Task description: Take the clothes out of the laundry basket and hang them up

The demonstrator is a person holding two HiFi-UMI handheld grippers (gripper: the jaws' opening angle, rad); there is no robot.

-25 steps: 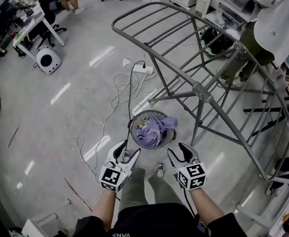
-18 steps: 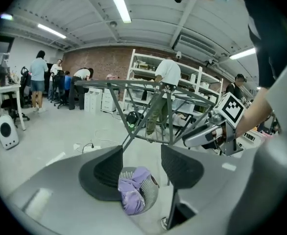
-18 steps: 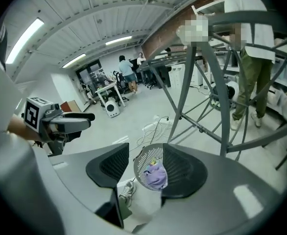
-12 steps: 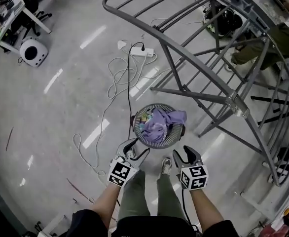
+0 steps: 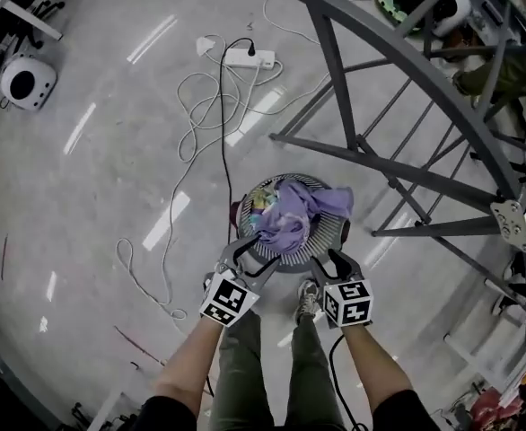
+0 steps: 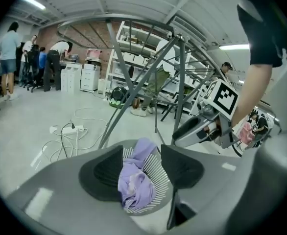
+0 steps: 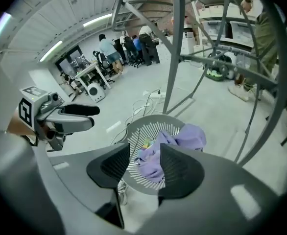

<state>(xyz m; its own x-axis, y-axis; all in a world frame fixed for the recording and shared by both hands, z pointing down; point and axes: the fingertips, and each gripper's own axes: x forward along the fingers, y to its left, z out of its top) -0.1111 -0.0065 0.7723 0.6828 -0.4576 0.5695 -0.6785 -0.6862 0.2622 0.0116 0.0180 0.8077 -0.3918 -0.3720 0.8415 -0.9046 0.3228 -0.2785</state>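
A round grey slatted laundry basket (image 5: 256, 196) stands on the floor with a purple garment (image 5: 299, 212) heaped in it and spilling over the right rim. Something small and colourful (image 5: 259, 212) lies under the garment. My left gripper (image 5: 254, 254) hovers open at the basket's near left rim. My right gripper (image 5: 333, 260) is open at the near right rim. In the left gripper view the garment (image 6: 136, 180) and basket (image 6: 159, 177) show between the open jaws (image 6: 142, 168), apart from the pads. The right gripper view frames the basket (image 7: 148, 131) and garment (image 7: 185, 136) beyond its open jaws (image 7: 144, 166).
A large grey drying rack (image 5: 398, 57) arches over the basket from the back and right, with its legs (image 5: 425, 182) just behind the basket. White cables and a power strip (image 5: 245, 57) lie on the floor behind. My shoe (image 5: 308, 299) is near the basket. People stand far off (image 6: 9, 58).
Both grippers have dropped from above my legs to the basket's near rim. The head view has tilted down, so the basket and rack now look closer.
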